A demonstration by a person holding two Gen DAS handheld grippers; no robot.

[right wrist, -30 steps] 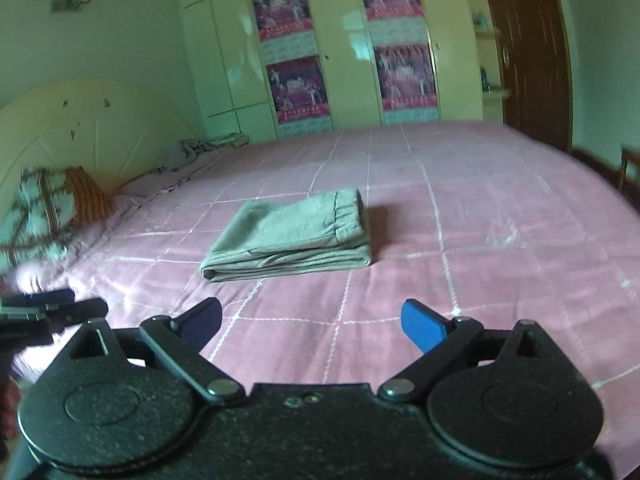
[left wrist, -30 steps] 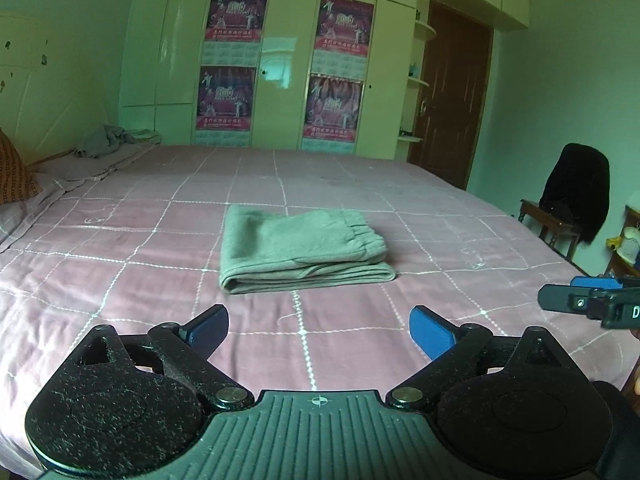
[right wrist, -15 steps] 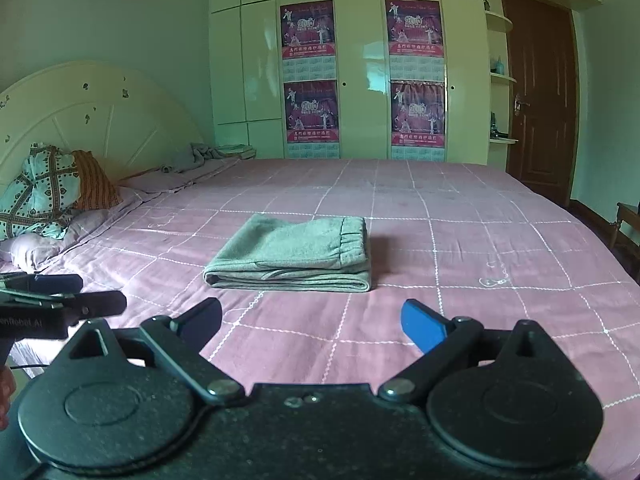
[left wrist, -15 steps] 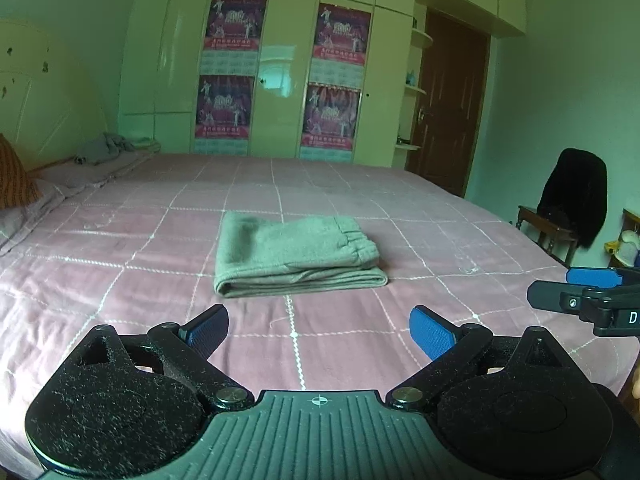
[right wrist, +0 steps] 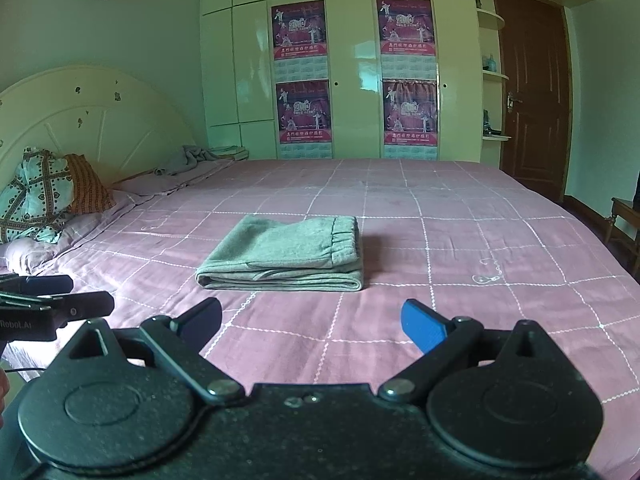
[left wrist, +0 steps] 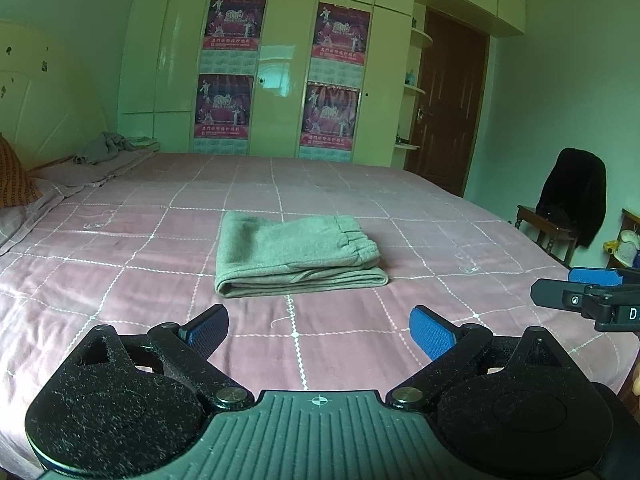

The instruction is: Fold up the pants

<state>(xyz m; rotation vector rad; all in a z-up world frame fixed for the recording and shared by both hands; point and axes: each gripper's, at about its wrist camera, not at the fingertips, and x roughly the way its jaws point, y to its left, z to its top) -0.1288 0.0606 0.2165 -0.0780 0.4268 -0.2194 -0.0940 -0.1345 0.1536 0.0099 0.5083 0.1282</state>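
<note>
The grey-green pants (left wrist: 296, 254) lie folded in a neat rectangle in the middle of the pink checked bedspread (left wrist: 120, 240), waistband to the right; they also show in the right wrist view (right wrist: 284, 254). My left gripper (left wrist: 318, 330) is open and empty, held back from the pants near the bed's front edge. My right gripper (right wrist: 312, 320) is open and empty, also back from the pants. Each gripper shows at the edge of the other's view: the right gripper (left wrist: 592, 294) and the left gripper (right wrist: 52, 300).
Pillows (right wrist: 44, 196) and a grey cloth (right wrist: 192, 158) lie at the headboard end on the left. A wardrobe with posters (left wrist: 280, 76) stands behind the bed. A chair with a dark jacket (left wrist: 572, 204) and a brown door (left wrist: 448, 108) are on the right.
Both grippers have tilted up and drawn back a little, so the pants sit lower in both views. The pants have not moved. Both grippers stay open.
</note>
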